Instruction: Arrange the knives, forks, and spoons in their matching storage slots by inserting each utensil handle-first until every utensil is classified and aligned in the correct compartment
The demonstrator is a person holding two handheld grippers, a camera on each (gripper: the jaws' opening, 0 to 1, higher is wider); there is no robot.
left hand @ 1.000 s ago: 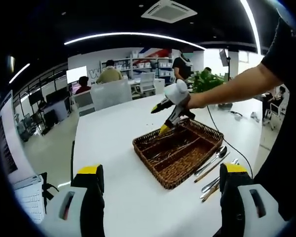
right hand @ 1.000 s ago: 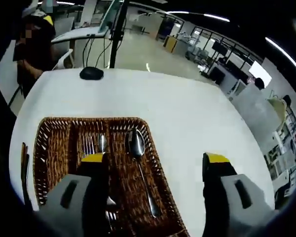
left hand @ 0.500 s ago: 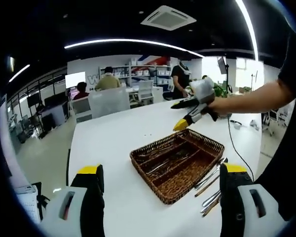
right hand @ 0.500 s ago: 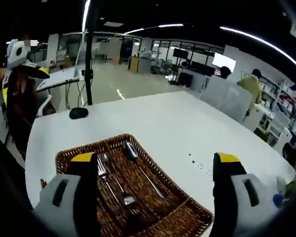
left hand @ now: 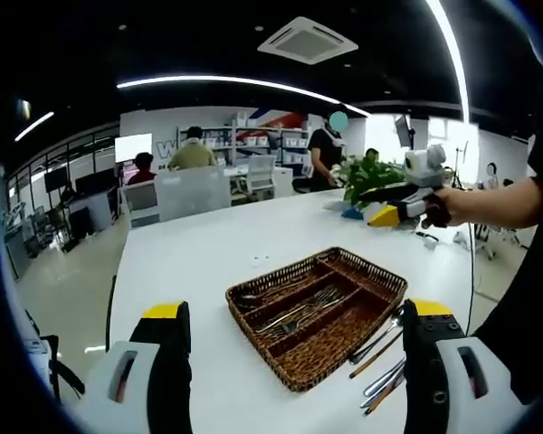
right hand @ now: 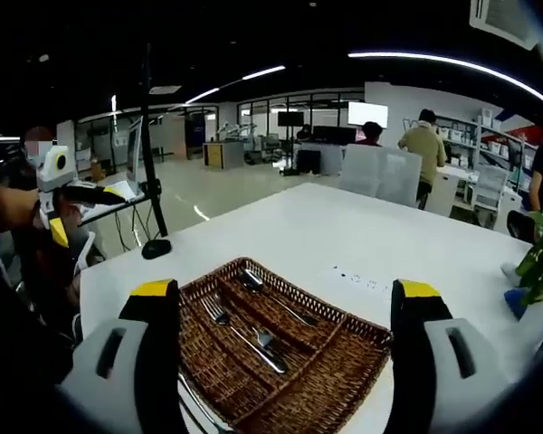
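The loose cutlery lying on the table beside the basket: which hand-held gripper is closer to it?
Probably left. The left hand-held gripper frames the cutlery by its right jaw; the right hand-held gripper hangs beyond the basket.

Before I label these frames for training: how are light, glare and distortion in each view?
Left gripper view: fisheye bends the ceiling strip lights; bright window glare at right; brown wicker basket sharp. Right gripper view: darker edges, the white table evenly lit, metal forks in the basket reasonably clear.

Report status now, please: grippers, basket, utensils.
Both grippers open, empty, raised. Wicker basket holds forks and a spoon. Loose utensils wait beside basket.
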